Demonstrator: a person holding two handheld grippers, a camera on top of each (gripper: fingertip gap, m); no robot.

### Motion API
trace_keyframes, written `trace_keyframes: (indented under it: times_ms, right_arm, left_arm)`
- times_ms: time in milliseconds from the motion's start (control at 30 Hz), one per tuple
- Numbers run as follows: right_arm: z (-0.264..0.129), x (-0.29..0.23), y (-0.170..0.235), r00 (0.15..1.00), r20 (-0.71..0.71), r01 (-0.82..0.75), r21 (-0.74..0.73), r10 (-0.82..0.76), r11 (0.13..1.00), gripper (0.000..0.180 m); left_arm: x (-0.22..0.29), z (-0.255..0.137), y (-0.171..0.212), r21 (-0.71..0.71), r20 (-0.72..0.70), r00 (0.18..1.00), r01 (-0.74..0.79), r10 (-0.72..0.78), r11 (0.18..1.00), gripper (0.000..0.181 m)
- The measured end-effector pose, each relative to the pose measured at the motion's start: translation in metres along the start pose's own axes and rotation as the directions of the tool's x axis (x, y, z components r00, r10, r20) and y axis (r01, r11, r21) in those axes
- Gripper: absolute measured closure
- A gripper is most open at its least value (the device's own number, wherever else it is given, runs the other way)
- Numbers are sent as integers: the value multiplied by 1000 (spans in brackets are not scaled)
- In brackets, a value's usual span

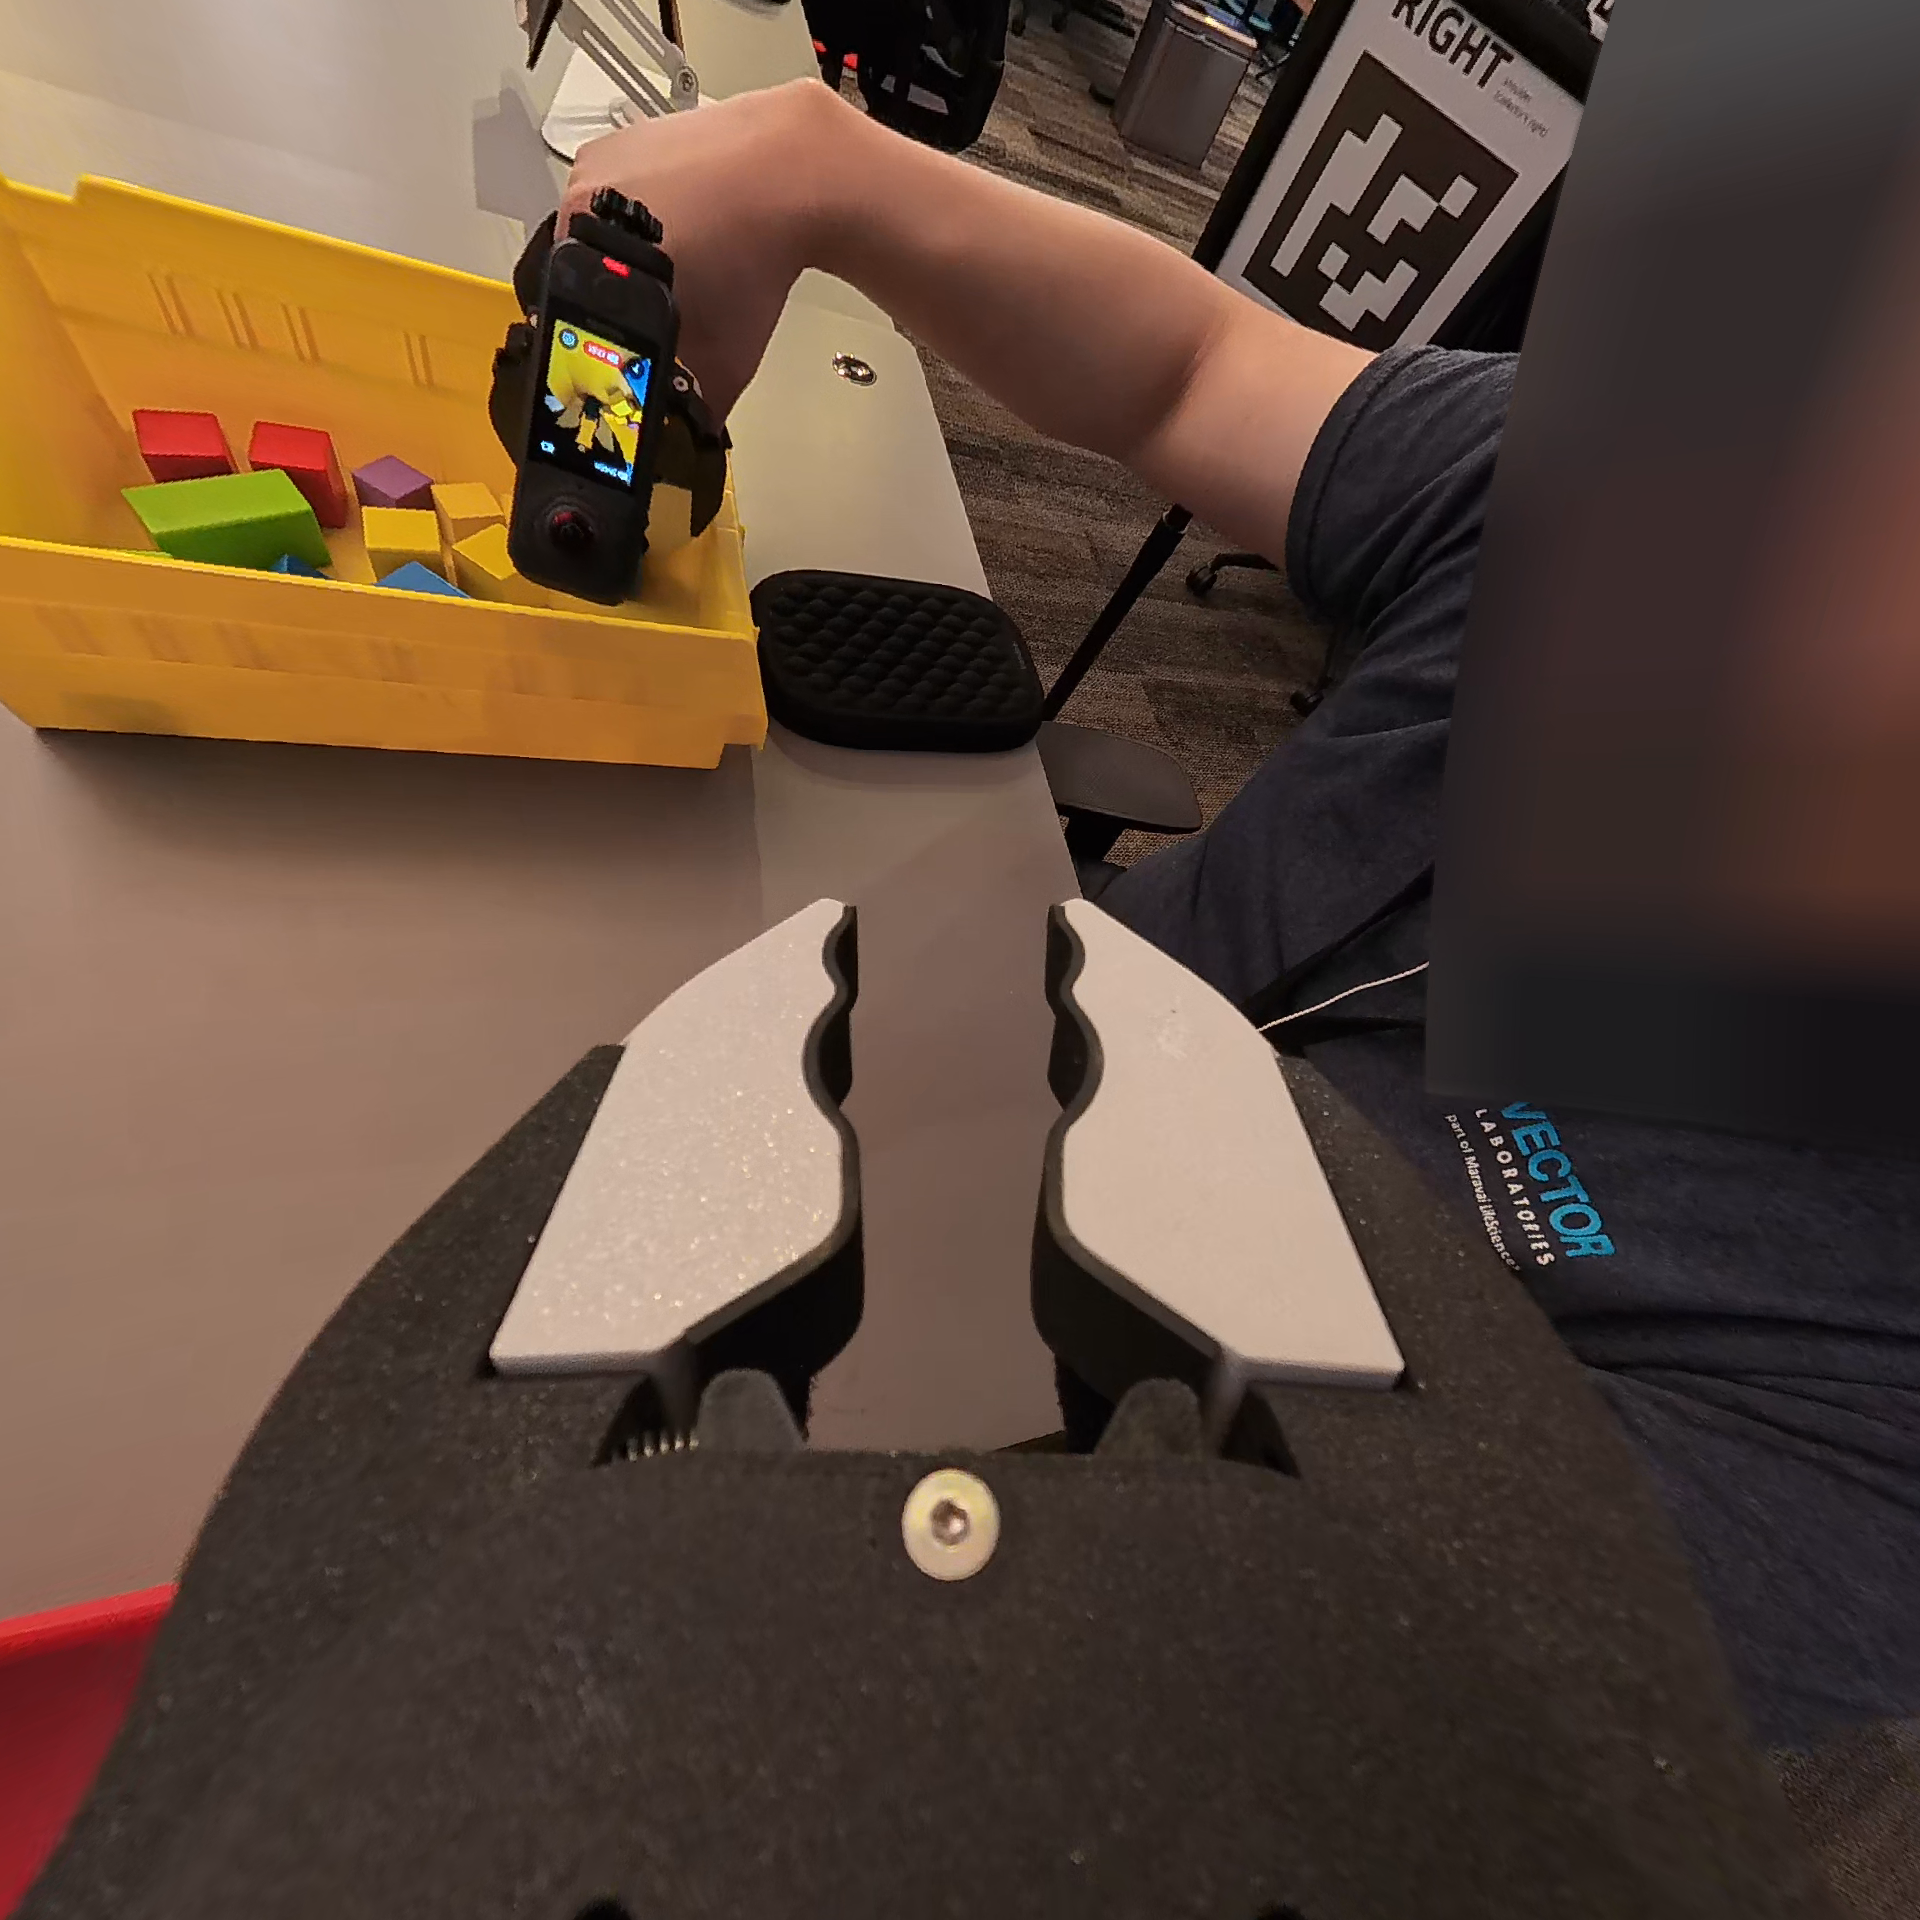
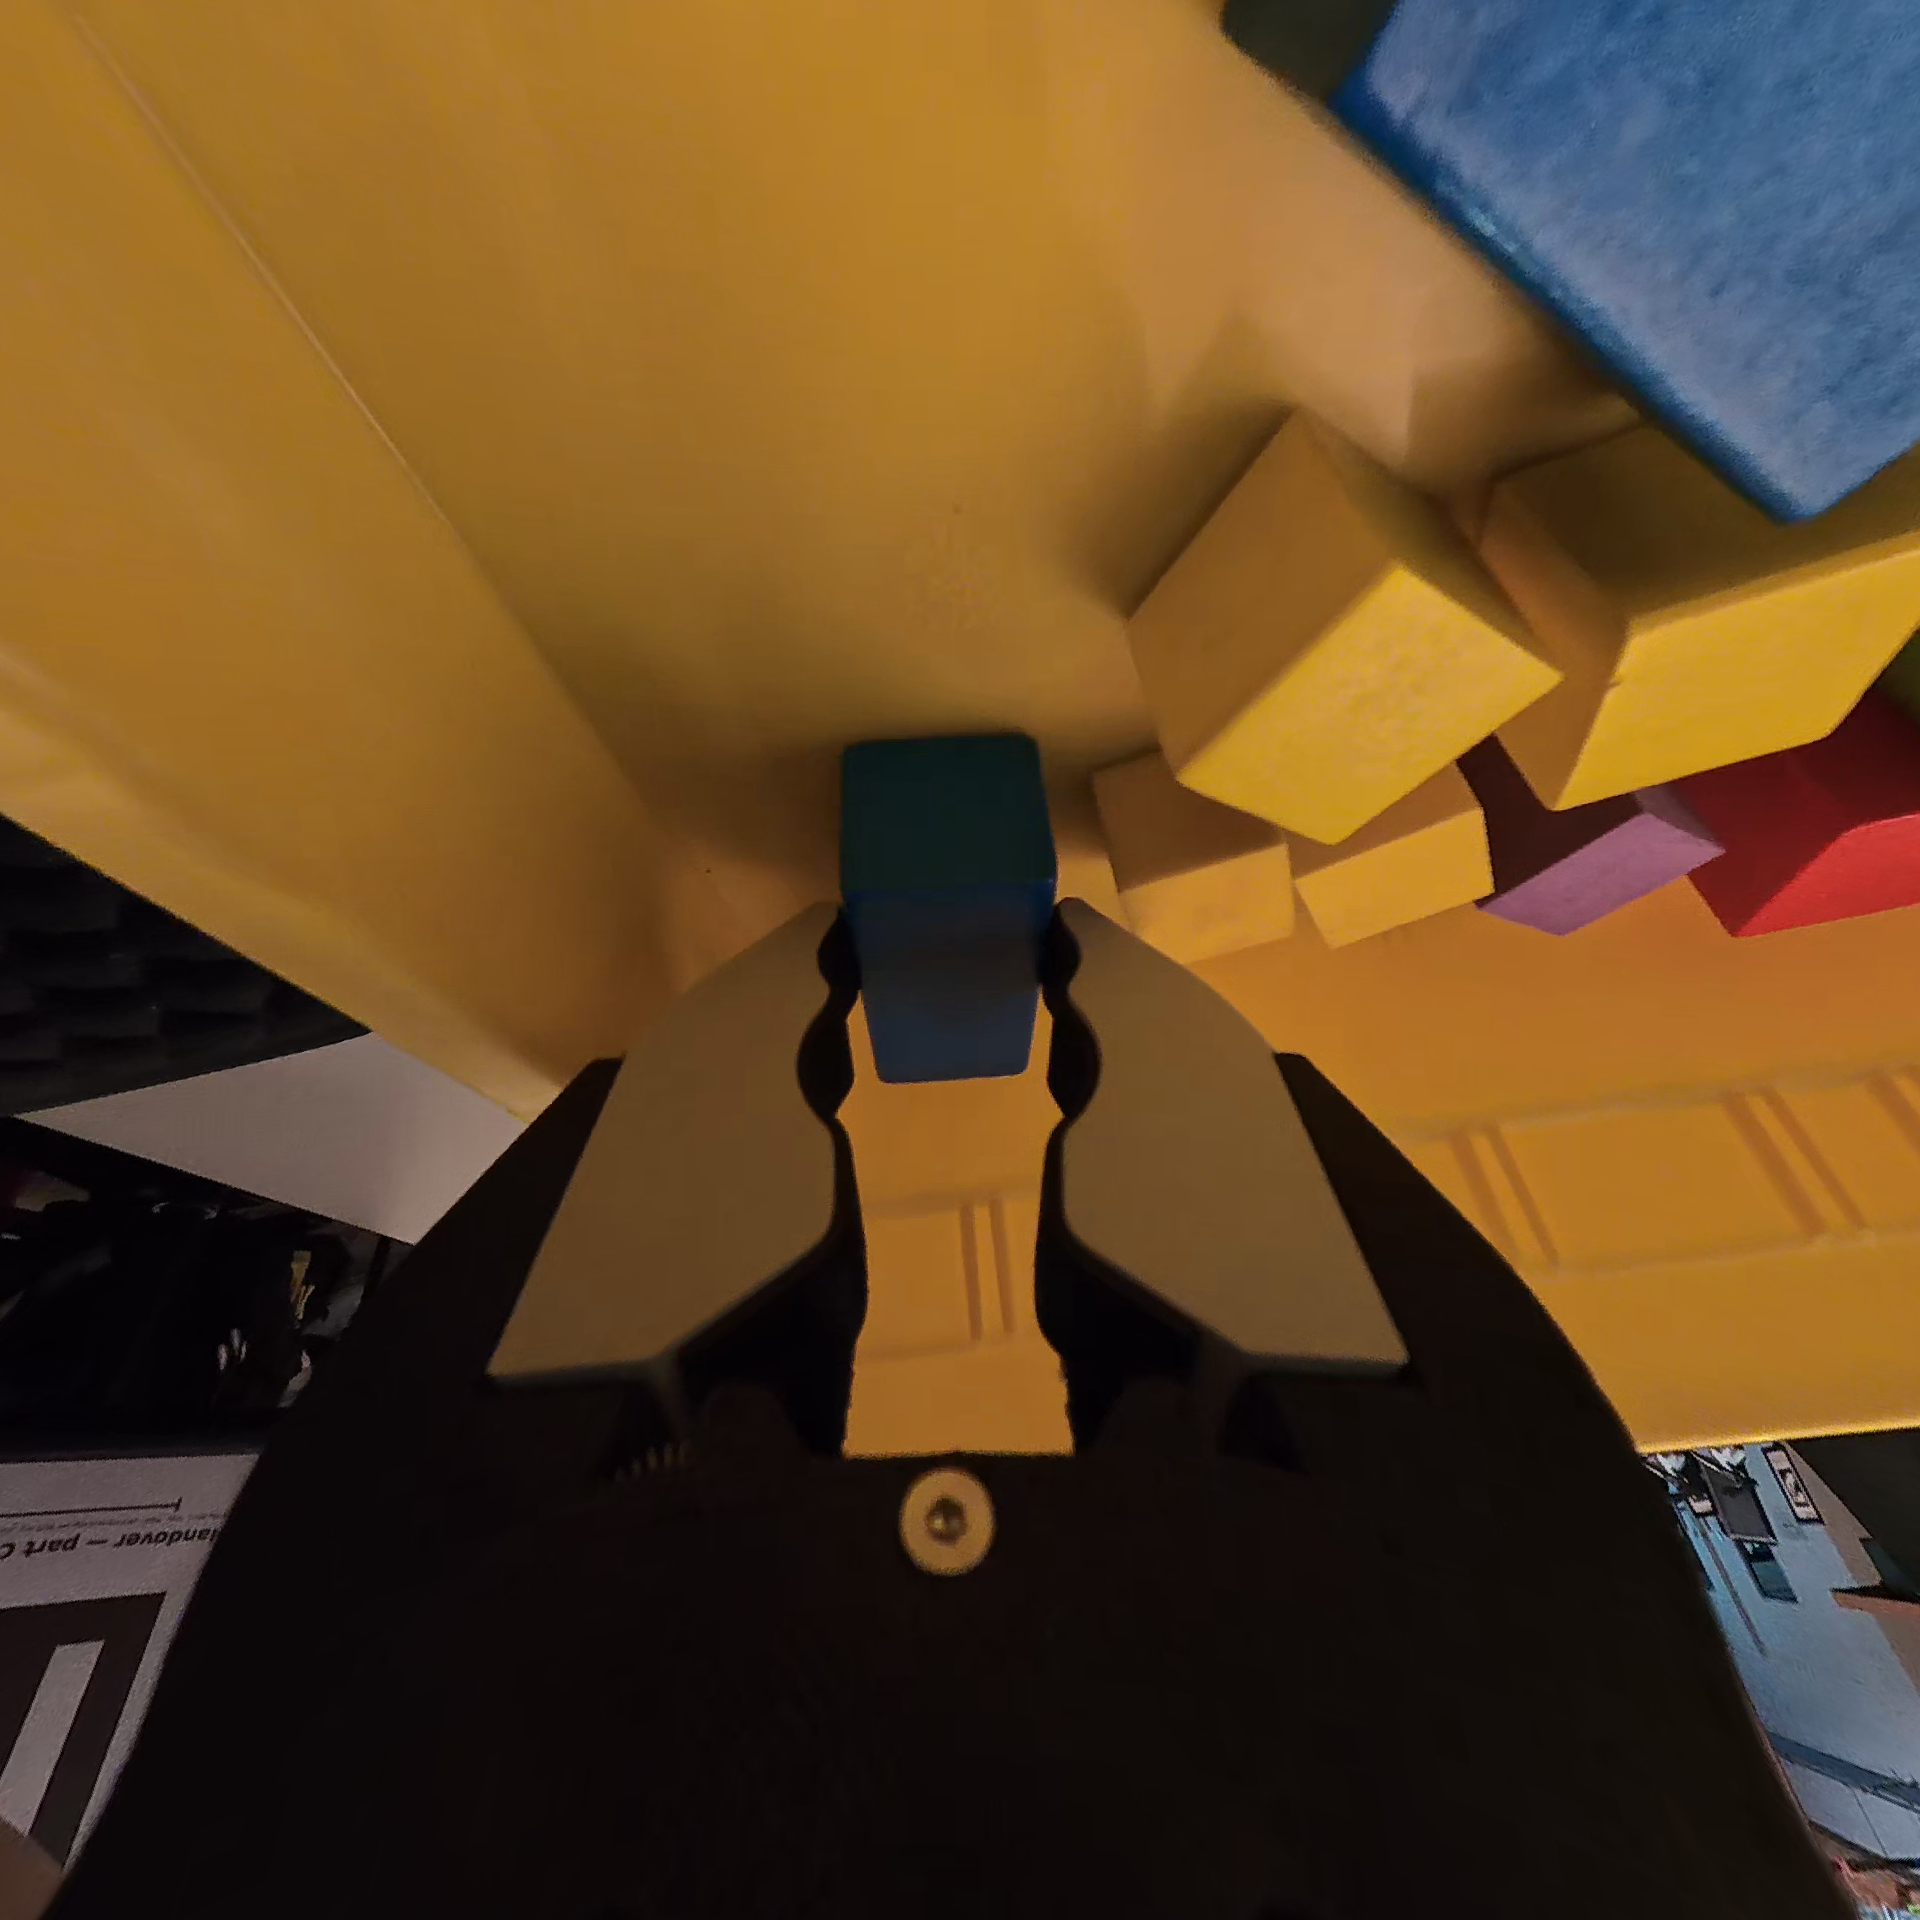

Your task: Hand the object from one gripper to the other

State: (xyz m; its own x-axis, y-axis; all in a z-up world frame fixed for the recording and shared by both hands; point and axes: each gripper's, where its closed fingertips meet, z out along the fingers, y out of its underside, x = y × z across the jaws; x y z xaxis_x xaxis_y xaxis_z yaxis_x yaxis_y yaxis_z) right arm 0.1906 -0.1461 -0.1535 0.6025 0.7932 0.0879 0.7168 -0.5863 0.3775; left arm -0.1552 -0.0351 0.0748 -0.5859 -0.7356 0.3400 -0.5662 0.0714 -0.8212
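My right gripper (image 2: 948, 914) is down inside the yellow bin (image 2: 520, 416), shut on a small blue block (image 2: 943, 821) that stands on the bin floor. The fingertips press on the block's two sides. In the left wrist view the right gripper, with its camera (image 1: 592, 436), shows held by a hand in the right end of the bin (image 1: 364, 665); its fingers are hidden there. My left gripper (image 1: 951, 914) is open and empty, low over the grey table (image 1: 312, 987), in front of the bin and apart from it.
The bin holds several blocks: red (image 1: 182, 442), green (image 1: 223, 514), purple (image 1: 393, 480), yellow (image 2: 1340, 644) and a large blue one (image 2: 1683, 208). A black padded mat (image 1: 894, 660) lies right of the bin. A red bin corner (image 1: 73, 1704) is at lower left. The person sits past the table's right edge.
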Motion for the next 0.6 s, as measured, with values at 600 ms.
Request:
trace_keyframes:
  times_ms: [600]
  right_arm:
    - [-70, 7, 6, 979, -161, -83, 239, 124, 968, 144]
  left_arm:
    - [-92, -92, 119, -155, 647, 708, 487, -284, 860, 143]
